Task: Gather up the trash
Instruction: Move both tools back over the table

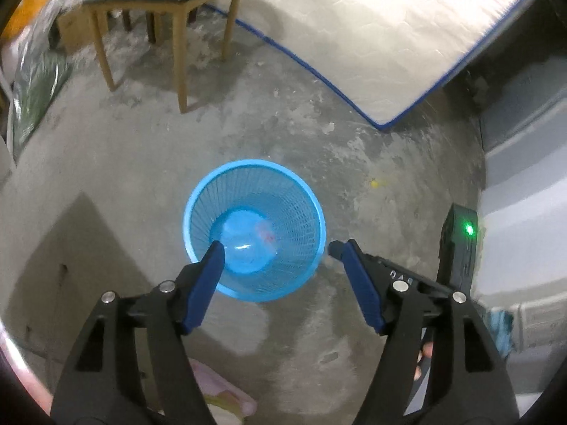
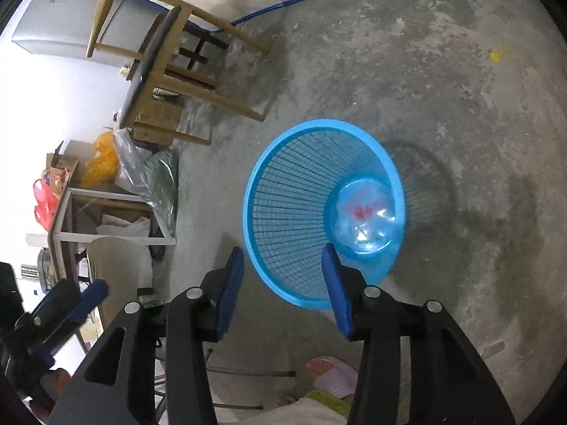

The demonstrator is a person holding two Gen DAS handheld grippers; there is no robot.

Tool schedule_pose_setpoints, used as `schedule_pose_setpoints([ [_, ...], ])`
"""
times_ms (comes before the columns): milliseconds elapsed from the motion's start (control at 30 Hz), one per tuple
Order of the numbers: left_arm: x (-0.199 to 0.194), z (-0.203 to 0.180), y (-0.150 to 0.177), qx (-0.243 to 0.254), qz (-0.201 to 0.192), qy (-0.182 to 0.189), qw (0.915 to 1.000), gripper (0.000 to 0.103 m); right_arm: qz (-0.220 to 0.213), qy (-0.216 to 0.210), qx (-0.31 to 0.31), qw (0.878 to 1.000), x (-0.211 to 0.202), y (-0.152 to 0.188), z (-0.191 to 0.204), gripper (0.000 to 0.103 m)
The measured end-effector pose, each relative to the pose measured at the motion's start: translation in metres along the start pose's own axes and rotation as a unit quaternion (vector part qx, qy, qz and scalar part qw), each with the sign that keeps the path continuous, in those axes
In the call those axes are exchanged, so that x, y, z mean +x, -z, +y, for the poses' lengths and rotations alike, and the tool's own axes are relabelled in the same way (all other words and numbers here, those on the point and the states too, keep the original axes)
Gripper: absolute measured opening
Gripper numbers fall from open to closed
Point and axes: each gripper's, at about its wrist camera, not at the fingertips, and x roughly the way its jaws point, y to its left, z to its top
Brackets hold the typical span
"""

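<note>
Both tools, left tool [image 1: 276, 248] and right tool [image 2: 283, 253], hang wide open and empty over the blue basket [image 1: 198, 198]; clear wrapper [image 2: 366, 217] looks already dropped in, so next probably hunt that yellow scrap [image 1: 374, 183] on the floor.

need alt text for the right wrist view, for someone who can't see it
An open, empty right gripper hovers above a blue mesh wastebasket on a concrete floor, with a clear plastic bottle lying in its bottom. A wooden chair stands beyond, cluttered bags to the left.

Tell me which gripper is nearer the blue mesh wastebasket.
About even, though the left looks slightly nearer. The left gripper hovers open directly above the blue mesh wastebasket; the right gripper hangs open over its near rim.
</note>
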Motion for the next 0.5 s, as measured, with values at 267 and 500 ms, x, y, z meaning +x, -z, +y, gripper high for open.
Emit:
schedule_pose_setpoints([
  [267,-0.094,-0.004,0.030,0.051,-0.089,0.000,0.9947,0.073,-0.025,-0.017,-0.036,0.999,-0.046,0.015,0.010,0.054],
  [500,-0.190,0.012,0.092,0.045,-0.135,-0.027,0.9894,0.083,-0.050,-0.018,-0.108,0.993,-0.100,0.051,0.047,0.068],
])
